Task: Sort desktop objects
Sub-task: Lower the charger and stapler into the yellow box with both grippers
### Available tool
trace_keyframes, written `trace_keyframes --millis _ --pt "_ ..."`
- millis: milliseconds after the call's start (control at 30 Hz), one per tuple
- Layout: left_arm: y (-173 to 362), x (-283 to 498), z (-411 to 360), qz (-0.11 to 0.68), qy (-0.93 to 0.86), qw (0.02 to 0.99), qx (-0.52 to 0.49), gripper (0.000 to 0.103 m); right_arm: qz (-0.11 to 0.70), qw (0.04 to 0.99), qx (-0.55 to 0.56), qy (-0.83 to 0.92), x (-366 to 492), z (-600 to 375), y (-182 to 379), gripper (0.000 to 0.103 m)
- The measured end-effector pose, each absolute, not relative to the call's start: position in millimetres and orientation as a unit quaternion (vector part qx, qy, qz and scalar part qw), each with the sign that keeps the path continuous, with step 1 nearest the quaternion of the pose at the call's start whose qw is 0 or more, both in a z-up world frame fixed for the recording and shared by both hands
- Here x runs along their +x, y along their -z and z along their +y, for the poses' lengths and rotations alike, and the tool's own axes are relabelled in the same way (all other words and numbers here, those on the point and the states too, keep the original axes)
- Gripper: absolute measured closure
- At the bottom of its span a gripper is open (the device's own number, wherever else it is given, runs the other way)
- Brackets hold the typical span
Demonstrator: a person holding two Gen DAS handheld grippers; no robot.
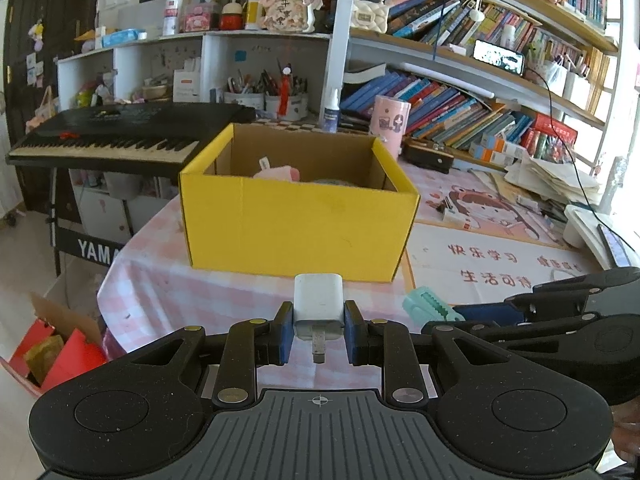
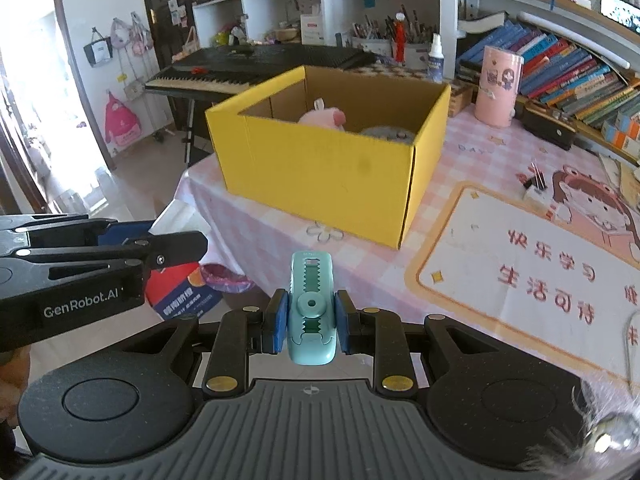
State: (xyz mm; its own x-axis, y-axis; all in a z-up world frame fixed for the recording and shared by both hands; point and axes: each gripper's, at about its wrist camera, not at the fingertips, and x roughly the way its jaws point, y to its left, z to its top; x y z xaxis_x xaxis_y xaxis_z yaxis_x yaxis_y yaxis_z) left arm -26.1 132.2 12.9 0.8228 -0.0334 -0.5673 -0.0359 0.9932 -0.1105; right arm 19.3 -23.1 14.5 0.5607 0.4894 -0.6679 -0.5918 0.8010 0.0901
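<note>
My left gripper is shut on a white plug charger, its metal prongs pointing back toward the camera. My right gripper is shut on a teal toothed clip, which also shows at the right of the left wrist view as the teal clip. Ahead of both stands an open yellow cardboard box on the pink checked tablecloth. Inside it lie a pink plush toy and a grey object. The left gripper's body appears at the left of the right wrist view.
A black keyboard stands behind and left of the box. A pink canister and a spray bottle sit behind it. A printed desk mat lies to the right with a small clip pile. Bookshelves line the back right.
</note>
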Motion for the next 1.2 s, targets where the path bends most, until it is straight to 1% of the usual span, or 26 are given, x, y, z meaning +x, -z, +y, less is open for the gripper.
trace_keyframes --millis 267,600,900,1200 --pt "-33.5 -4.4 137.1 0.261 -0.016 0.964 -0.049 0.079 0.307 0.895 -0.058 -0.317 58.8 -19.3 -41.7 0.08" --pt "-49.0 45.2 132.4 0.228 -0.034 0.973 -0.029 0.079 0.278 0.898 -0.057 -0.337 127.5 -13.1 -64.4 0.08" --pt "-51.0 93.3 133.9 0.224 -0.064 0.972 -0.033 0.079 0.28 0.887 -0.088 -0.356 183.0 -4.2 -59.1 0.08" --pt "-38.6 137.2 136.2 0.251 -0.084 0.964 -0.034 0.079 0.287 0.86 -0.157 -0.391 228.5 13.4 -43.0 0.08"
